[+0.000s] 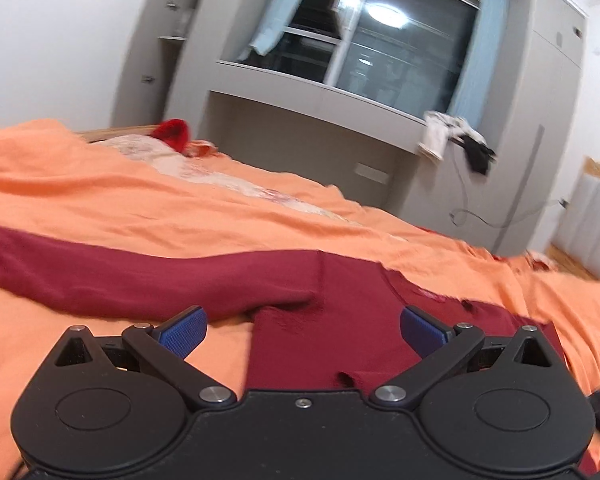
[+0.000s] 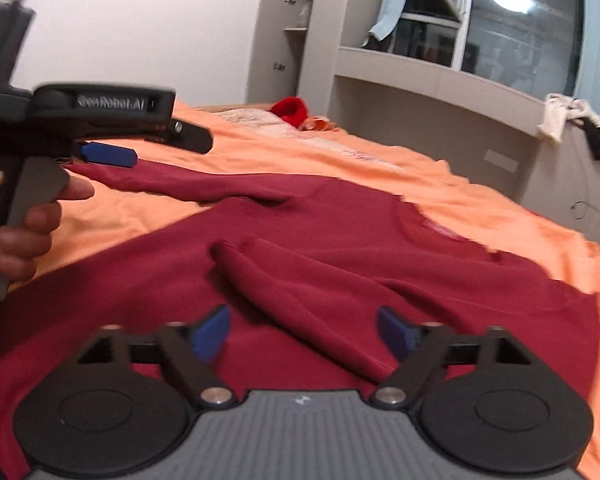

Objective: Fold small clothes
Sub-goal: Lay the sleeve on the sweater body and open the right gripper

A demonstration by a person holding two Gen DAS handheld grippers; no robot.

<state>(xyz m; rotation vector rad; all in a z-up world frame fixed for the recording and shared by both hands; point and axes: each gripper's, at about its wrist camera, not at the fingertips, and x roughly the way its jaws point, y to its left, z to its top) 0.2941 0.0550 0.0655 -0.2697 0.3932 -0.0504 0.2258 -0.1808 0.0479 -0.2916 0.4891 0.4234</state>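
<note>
Showing hand (image 2: 24,216) only rightward view.

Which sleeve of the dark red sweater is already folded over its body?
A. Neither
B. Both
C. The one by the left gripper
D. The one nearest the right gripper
D: the near sleeve lies across the sweater; the other sleeve stretches out over the orange bedspread.

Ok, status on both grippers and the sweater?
Left gripper open, empty. Right gripper open, empty. Red sweater flat on orange bedspread, one sleeve folded across, other outstretched. Nothing in the way.
</note>
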